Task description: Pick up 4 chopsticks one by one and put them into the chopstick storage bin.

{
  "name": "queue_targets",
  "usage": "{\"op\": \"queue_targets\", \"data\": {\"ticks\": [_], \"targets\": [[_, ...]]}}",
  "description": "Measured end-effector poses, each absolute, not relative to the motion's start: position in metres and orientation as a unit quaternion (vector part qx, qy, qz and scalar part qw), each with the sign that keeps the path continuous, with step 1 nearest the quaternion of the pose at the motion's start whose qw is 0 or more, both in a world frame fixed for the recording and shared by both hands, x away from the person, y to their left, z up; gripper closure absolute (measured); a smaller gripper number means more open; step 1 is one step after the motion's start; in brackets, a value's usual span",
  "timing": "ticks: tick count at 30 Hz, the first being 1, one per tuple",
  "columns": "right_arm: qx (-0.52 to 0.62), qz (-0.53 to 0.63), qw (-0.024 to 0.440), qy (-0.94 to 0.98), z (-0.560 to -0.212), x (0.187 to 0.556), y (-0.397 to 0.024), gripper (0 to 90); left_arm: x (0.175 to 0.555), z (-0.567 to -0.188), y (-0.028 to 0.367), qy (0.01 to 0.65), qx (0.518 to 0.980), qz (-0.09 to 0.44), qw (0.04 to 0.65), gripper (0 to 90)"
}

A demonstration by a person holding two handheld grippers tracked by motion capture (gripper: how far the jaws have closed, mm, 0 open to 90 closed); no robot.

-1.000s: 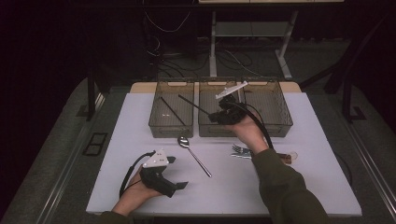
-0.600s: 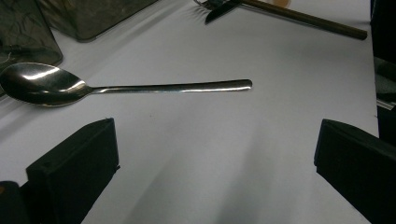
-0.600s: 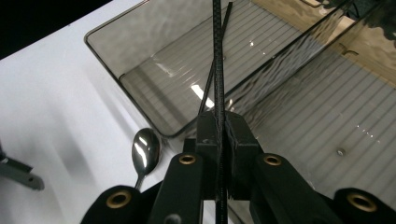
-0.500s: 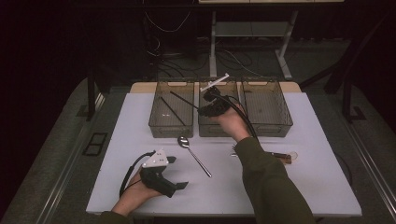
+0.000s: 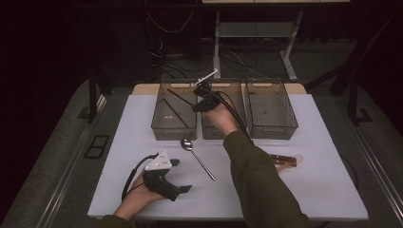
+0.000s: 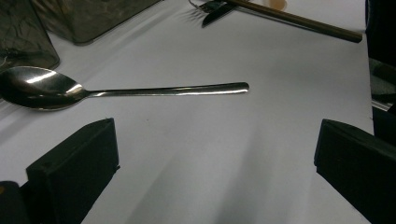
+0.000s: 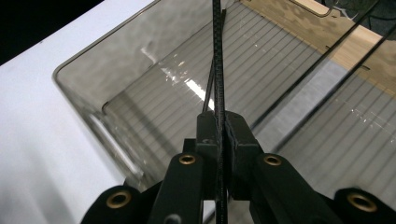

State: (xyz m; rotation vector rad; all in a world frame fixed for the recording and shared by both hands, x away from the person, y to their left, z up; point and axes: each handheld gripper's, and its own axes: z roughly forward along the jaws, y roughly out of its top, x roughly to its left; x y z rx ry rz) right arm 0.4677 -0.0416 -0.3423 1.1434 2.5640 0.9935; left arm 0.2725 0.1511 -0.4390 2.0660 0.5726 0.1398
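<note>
My right gripper (image 5: 203,98) hovers over the left clear bin (image 5: 164,127), at its right side. In the right gripper view my right gripper (image 7: 219,135) is shut on a thin black stick (image 7: 218,65) that points out over the bin's ribbed floor (image 7: 154,116). The stick (image 5: 178,96) slants up to the left above the bin. My left gripper (image 5: 180,176) rests on the white table near the front edge, its jaws wide open. In its own view my left gripper (image 6: 215,163) faces a steel spoon (image 6: 121,91) lying on the table.
Three clear bins stand in a row at the back, with the middle bin (image 5: 215,130) and the right bin (image 5: 273,128). The spoon (image 5: 197,156) lies mid-table. Brown-handled cutlery (image 5: 285,160) lies beside the right sleeve. Other black sticks (image 7: 322,79) lie in the left bin.
My right gripper has carried the black stick leftward from above the middle bin to over the left bin. The left gripper has stayed put.
</note>
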Motion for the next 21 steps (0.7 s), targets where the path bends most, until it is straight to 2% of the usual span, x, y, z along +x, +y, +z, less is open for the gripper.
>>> {"op": "queue_targets", "data": {"ticks": [10, 21], "targets": [[0.403, 0.312, 0.075, 0.857, -0.363, 0.486, -0.01, 85.3, 0.272, -0.439, 0.151, 0.233, 0.845, 0.057, 0.478, 0.0], [0.402, 0.308, 0.071, 0.859, -0.373, 0.487, 0.009, 82.5, 0.273, -0.438, 0.151, 0.229, 0.846, 0.056, 0.478, 0.0]]}}
